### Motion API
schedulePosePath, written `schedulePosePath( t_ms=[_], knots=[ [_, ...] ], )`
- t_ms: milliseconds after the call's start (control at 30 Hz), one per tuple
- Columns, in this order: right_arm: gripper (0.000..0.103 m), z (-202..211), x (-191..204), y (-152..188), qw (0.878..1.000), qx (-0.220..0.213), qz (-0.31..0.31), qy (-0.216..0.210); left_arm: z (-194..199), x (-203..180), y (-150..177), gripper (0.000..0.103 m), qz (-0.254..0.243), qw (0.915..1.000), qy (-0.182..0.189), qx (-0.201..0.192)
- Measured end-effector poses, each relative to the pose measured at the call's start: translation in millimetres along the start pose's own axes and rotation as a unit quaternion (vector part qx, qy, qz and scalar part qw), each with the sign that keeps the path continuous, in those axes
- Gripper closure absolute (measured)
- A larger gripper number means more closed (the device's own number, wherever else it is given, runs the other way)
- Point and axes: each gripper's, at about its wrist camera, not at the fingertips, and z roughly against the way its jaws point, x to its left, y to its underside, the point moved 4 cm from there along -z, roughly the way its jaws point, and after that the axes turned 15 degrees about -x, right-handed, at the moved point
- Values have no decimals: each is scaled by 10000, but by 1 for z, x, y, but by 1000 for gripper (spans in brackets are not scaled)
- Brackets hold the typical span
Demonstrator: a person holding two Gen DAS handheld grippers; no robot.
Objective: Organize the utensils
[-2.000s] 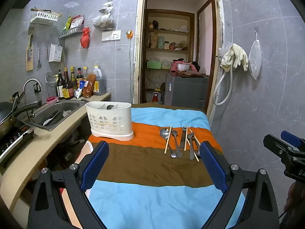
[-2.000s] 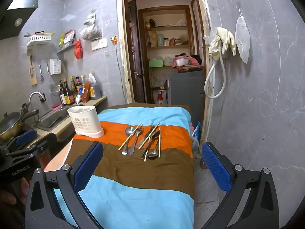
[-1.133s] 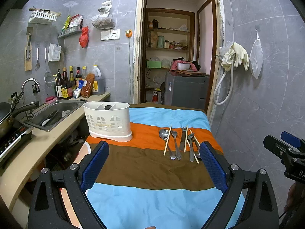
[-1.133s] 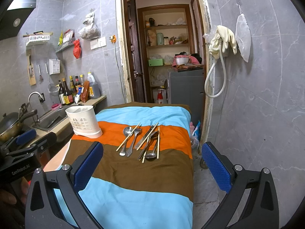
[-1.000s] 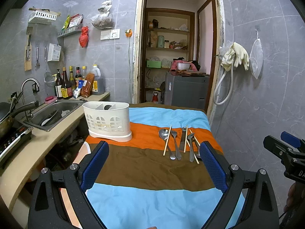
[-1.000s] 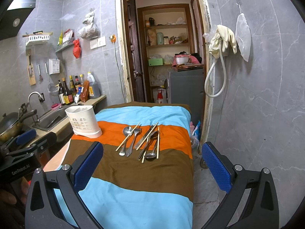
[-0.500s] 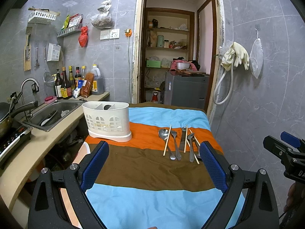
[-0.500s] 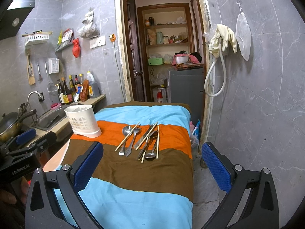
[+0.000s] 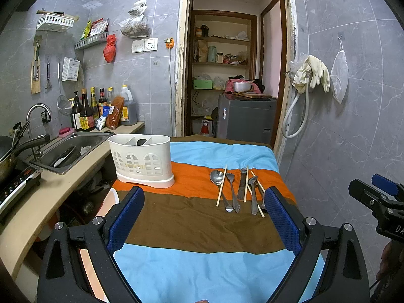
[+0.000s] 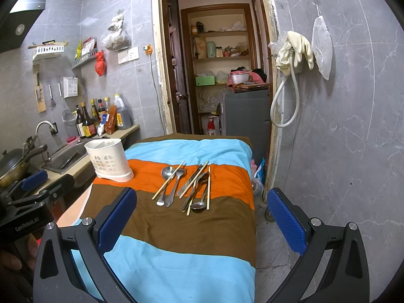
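Several metal spoons, a fork, a knife and wooden chopsticks [image 9: 237, 189] lie side by side on the orange and brown stripes of the cloth-covered table [image 9: 197, 227]; they also show in the right wrist view [image 10: 188, 186]. A white slotted utensil holder [image 9: 141, 160] stands at the table's far left corner [image 10: 108, 160]. My left gripper [image 9: 204, 217] is open and empty, held above the near half of the table. My right gripper [image 10: 202, 219] is open and empty, to the right, short of the utensils.
A counter with a steel sink [image 9: 68, 149], bottles [image 9: 85, 116] and a pan [image 10: 15, 164] runs along the left. A grey tiled wall [image 10: 341, 139] closes the right side, with a narrow strip of floor beside the table. A doorway [image 9: 227, 75] opens behind.
Both grippers have drifted back slightly and a little to the left; the holder and utensils look marginally smaller. Nothing on the table has moved.
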Motion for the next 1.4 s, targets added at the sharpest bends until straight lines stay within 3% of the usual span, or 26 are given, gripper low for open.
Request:
schedulePosePath(
  t_ms=[967, 1233, 1400],
  knots=[
    [0, -14, 7, 5, 9997, 73, -13, 220, -20, 9, 5, 10, -9, 9998, 192, 98],
    [0, -27, 15, 4, 9991, 143, -73, 402, -38, 20, 7, 10, -118, 9989, 415, 179],
    [0, -39, 17, 3, 9981, 109, -2, 609, -61, 23, 3, 10, -102, 9970, 756, 161]
  ],
)
